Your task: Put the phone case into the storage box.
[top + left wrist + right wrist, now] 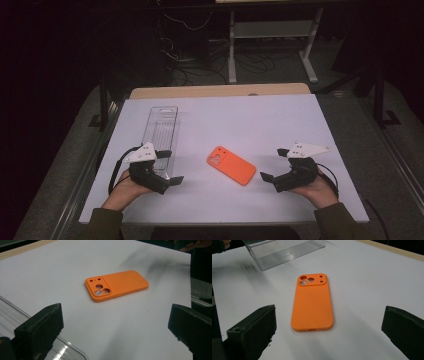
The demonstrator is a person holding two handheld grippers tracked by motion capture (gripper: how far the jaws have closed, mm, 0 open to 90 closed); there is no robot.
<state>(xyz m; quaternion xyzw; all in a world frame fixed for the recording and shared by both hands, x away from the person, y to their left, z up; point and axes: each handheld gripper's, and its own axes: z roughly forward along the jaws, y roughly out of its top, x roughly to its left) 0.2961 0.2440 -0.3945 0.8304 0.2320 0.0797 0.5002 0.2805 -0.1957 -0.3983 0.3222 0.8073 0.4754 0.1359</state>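
A white board (280, 120) covers a wooden table (220, 91) whose bare edge shows at twelve o'clock, while beyond it at one o'clock a white metal stand (272, 30) rises from the dark floor among loose black cables (200, 70).

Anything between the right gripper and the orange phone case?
Nothing: bare white table between the open right gripper and the orange silicone phone case, clearest in the right gripper view.

Your left gripper (167, 167) and right gripper (275, 164), flanking the orange phone case (231, 165), are black, each topped with a grey three-cornered plate. A black cable trails from each. Your sleeves (102, 222) are olive green.
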